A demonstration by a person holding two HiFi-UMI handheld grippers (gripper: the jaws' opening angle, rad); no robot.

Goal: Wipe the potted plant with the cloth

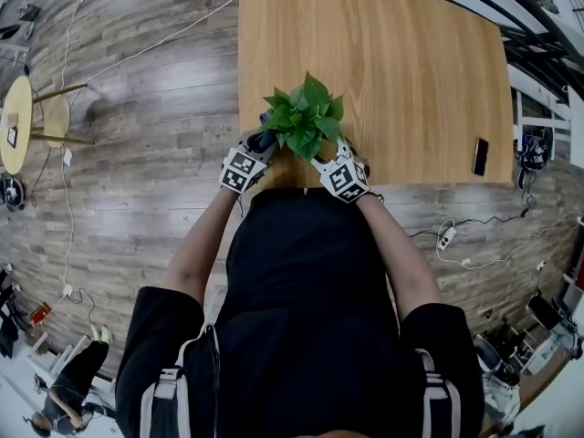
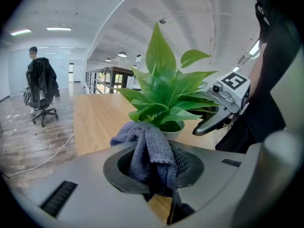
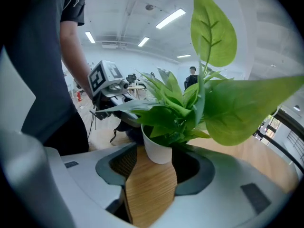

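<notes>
Potted plant (image 1: 306, 112) is stood near the tabletop (image 1: 411, 80) edge. Cloth (image 2: 149, 148) is pinched in left gripper (image 2: 153, 167) jaws, just beside the leaves (image 2: 166, 99). Right gripper (image 3: 153, 172) jaws are spread, with the white pot (image 3: 156, 148) at their tips. The pot should be steadied first and the leaves stroked lightly outward.

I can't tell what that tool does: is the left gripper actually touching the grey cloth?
Touching. The left gripper view shows the left gripper shut on the grey cloth, which bunches up from between its jaws.

Green leaves (image 1: 306, 112), white pot (image 3: 156, 148), blue-grey cloth (image 2: 149, 148), pale wood-grain table (image 1: 411, 80)
</notes>
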